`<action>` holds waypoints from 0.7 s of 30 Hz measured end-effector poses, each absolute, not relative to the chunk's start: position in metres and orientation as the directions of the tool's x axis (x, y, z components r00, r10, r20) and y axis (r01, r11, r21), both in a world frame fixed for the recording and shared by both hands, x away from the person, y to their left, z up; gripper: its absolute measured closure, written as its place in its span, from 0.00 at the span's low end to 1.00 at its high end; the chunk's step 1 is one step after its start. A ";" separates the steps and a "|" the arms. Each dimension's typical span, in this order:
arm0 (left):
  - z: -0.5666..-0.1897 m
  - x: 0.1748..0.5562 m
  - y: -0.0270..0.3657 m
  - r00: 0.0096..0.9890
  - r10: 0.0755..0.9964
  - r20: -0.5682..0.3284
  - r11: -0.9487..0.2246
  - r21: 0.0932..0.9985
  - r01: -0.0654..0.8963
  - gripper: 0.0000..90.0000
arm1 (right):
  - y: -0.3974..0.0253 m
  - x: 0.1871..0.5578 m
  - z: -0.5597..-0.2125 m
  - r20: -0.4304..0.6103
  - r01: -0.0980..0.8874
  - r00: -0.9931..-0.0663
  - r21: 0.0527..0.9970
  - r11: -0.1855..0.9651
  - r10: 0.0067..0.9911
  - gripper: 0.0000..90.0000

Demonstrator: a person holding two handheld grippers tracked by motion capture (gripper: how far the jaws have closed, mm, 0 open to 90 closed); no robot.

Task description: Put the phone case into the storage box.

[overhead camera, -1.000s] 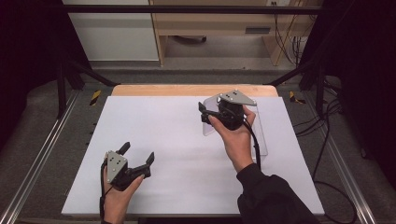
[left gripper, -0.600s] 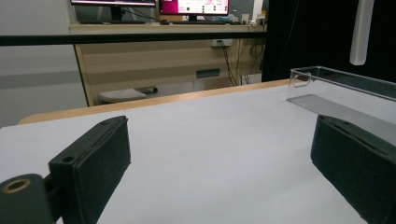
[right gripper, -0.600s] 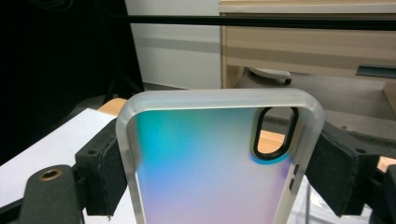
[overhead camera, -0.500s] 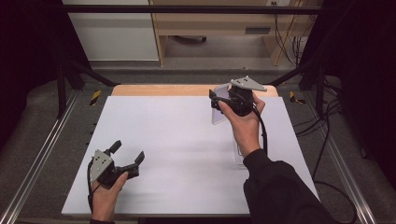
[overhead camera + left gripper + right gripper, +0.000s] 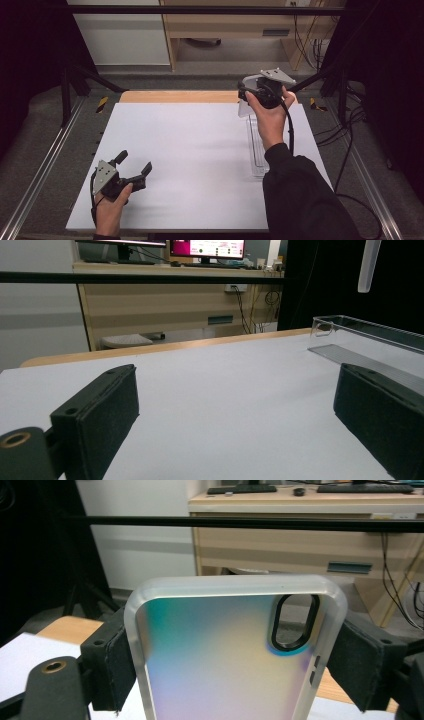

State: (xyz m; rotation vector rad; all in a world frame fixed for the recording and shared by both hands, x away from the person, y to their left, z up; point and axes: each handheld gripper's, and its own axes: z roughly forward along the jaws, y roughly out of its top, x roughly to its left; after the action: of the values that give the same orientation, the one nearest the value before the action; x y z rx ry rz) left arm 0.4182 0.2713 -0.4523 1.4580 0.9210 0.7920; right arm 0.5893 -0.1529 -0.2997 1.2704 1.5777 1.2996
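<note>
My right gripper (image 5: pixel 244 96) hangs over the far right of the white table, shut on a translucent iridescent phone case (image 5: pixel 245 107). In the right gripper view the case (image 5: pixel 220 665) stands upright between the two pads, its sides clamped and its oval camera cutout at the upper right. My left gripper (image 5: pixel 134 162) rests low near the front left of the table, open, with nothing between its jaws (image 5: pixel 235 420). The left gripper view also catches the case (image 5: pixel 368 265) high at the top right.
A clear plastic tray (image 5: pixel 257 150) lies lengthwise along the right side of the table, under the right forearm; its wall (image 5: pixel 370 335) shows in the left gripper view. A wooden strip (image 5: pixel 175 96) borders the far edge. Black frame bars and cables surround the table.
The right gripper has carried the phone case up and toward the far right edge, away from the clear tray. The left gripper has shifted a little to the left, still open.
</note>
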 end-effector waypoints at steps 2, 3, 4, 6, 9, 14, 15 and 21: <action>-0.452 0.418 0.271 0.460 0.887 -0.035 -0.011 0.995 0.095 0.04 | -0.156 0.593 -0.303 0.057 0.240 -0.239 0.971 0.002 0.969 0.20; -0.452 0.418 0.271 0.459 0.888 -0.037 -0.006 0.996 0.092 0.04 | -0.158 0.596 -0.304 0.059 0.243 -0.231 0.970 -0.002 0.971 0.20; -0.452 0.417 0.271 0.460 0.887 -0.033 -0.008 0.996 0.089 0.04 | -0.159 0.597 -0.305 0.059 0.245 -0.223 0.970 -0.003 0.973 0.20; -0.451 0.417 0.271 0.461 0.887 -0.034 -0.004 0.997 0.083 0.04 | -0.162 0.601 -0.308 0.062 0.244 -0.213 0.970 -0.008 0.975 0.20; -0.452 0.418 0.272 0.460 0.887 -0.042 0.005 0.997 0.082 0.03 | -0.166 0.605 -0.310 0.054 0.244 -0.195 0.970 -0.005 0.979 0.20; -0.452 0.418 0.272 0.462 0.886 -0.042 0.005 0.997 0.082 0.02 | -0.175 0.613 -0.316 0.071 0.246 -0.165 0.969 -0.029 0.984 0.20; -0.452 0.418 0.272 0.462 0.886 -0.044 0.006 0.997 0.083 0.02 | -0.177 0.615 -0.318 0.077 0.247 -0.159 0.968 -0.036 0.984 0.20; -0.452 0.418 0.271 0.465 0.884 -0.042 0.002 0.996 0.085 0.02 | -0.185 0.620 -0.325 0.078 0.256 -0.129 0.966 -0.043 0.989 0.20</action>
State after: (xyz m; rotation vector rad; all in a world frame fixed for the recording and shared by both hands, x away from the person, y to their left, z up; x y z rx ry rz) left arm 0.4180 0.2715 -0.4515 1.4426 0.9101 0.7881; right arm 0.6202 -0.1849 -0.3249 1.3751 1.4735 1.2268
